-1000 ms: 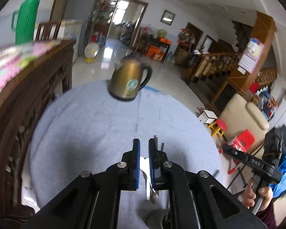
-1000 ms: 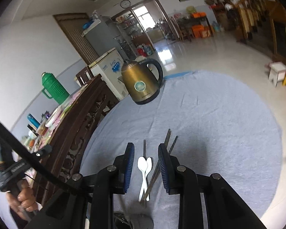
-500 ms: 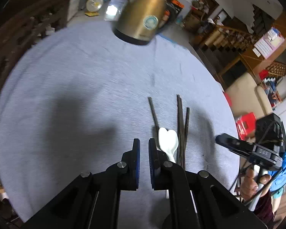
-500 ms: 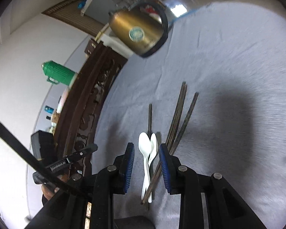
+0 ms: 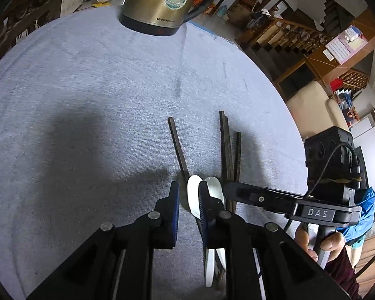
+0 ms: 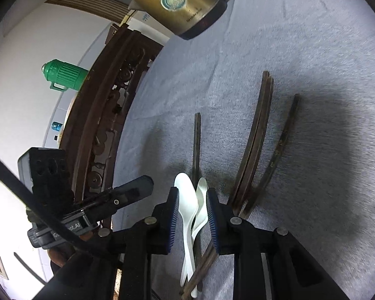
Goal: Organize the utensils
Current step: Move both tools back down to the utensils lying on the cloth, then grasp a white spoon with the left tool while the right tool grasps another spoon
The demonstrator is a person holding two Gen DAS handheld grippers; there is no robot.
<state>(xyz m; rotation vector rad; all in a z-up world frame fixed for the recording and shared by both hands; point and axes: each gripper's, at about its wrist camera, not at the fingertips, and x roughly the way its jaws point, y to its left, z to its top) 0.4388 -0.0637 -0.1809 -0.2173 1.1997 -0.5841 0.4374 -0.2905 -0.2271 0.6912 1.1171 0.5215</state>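
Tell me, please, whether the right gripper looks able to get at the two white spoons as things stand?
Probably yes: the right gripper already straddles the white spoons, its jaws closing around them; nothing lies over the bowls, though chopsticks cross under the handles.

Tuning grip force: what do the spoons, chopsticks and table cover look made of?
White spoons: likely plastic or melamine, possibly ceramic; smooth, evenly white, slight sheen. Chopsticks: dark brown square sticks, matte with worn patches, probably wood or bamboo. Table cover: grey knit-looking fabric, matte, with faint creases and fine weave texture.
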